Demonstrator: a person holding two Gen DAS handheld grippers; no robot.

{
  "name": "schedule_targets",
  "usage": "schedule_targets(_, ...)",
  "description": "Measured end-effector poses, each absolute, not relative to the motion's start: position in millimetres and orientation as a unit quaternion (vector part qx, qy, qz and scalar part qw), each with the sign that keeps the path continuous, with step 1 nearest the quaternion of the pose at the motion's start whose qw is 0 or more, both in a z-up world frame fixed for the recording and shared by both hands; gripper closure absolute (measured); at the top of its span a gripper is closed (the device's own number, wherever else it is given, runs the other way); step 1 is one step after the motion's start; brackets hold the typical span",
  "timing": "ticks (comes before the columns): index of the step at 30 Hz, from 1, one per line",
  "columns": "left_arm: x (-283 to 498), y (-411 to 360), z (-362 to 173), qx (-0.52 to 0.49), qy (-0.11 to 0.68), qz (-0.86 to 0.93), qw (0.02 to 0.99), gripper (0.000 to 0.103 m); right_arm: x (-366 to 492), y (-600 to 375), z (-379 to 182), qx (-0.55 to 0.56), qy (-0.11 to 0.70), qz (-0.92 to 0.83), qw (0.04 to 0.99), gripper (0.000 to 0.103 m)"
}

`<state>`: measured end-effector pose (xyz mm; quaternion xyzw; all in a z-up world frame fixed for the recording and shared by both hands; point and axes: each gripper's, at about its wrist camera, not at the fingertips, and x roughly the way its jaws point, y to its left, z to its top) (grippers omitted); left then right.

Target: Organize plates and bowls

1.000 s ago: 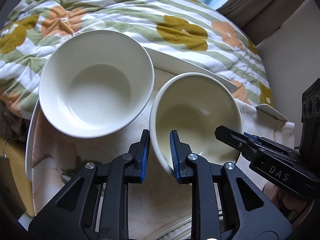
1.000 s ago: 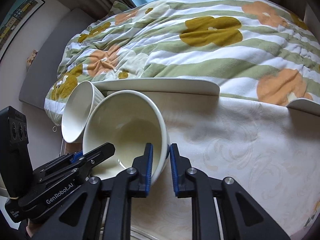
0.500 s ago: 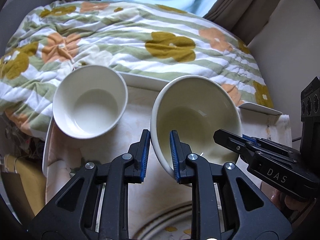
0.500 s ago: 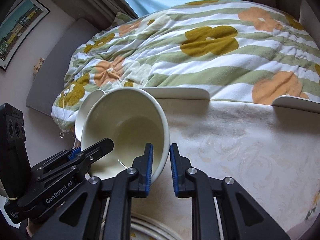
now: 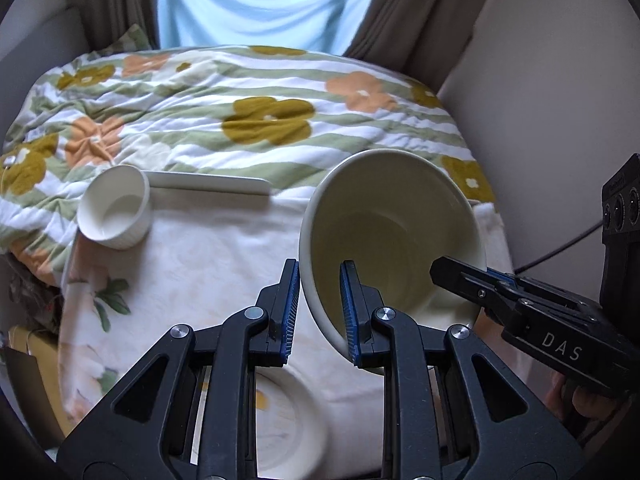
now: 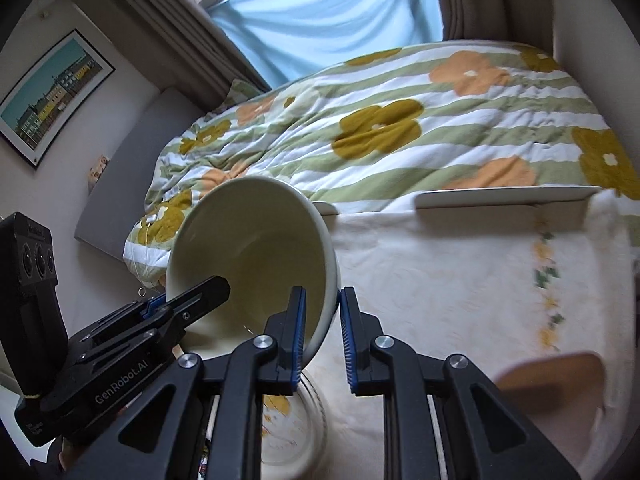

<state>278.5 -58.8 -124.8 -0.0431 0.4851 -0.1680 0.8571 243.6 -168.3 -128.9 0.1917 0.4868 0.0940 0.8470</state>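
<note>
A large cream bowl [image 5: 392, 220] hangs tilted above the table, held from both sides. My left gripper [image 5: 319, 312] is shut on its near left rim, one finger inside and one outside. My right gripper [image 5: 460, 280] clamps the opposite rim. In the right wrist view the same cream bowl [image 6: 256, 256] sits left of centre, with my right gripper [image 6: 322, 328] shut on its wall and my left gripper [image 6: 200, 296] on the far rim. A small white ribbed bowl [image 5: 116, 212] stands at the table's far left corner. A flowered plate [image 5: 280, 420] lies below the held bowl.
A cream tablecloth [image 5: 208, 256] covers the table. Flat white plates [image 5: 208, 186] [image 6: 508, 196] lie along its far edge against a flowered quilt [image 5: 264, 120]. The flowered plate [image 6: 288, 432] shows under my fingers. A brown wooden piece [image 6: 552, 376] is at the near right.
Both grippers rose and drew back with the cream bowl held between them. The white ribbed bowl now looks smaller and farther. The flowered plate came into view below.
</note>
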Motion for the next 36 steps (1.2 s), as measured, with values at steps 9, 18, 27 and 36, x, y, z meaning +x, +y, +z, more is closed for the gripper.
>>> schedule_targets(9, 208.7, -156.7, -131.1, -0.045, 0.500, -0.214, 0.838, 0.085, 165.9, -254.8, -119.9, 0.191, 0.484, 0.055, 0.852, 0.087)
schedule_targets(18, 176.3, -218.2, -173.7, -0.009, 0.555, -0.244, 0.795, 0.085, 114.2, -309.3, -153.0, 0.213, 0.513, 0.014, 0.831, 0.087)
schedule_targets(27, 186.3, -239.4, -212.2, 0.057, 0.588, -0.256, 0.765, 0.085, 105.9, -320.1, -187.0, 0.226, 0.541, -0.009, 0.810, 0.087)
schedule_targets(36, 195.7, -258.3, -237.6, 0.136, 0.594, -0.274, 0.744, 0.085, 106.2, -317.8, -216.2, 0.231, 0.568, -0.042, 0.789, 0.087)
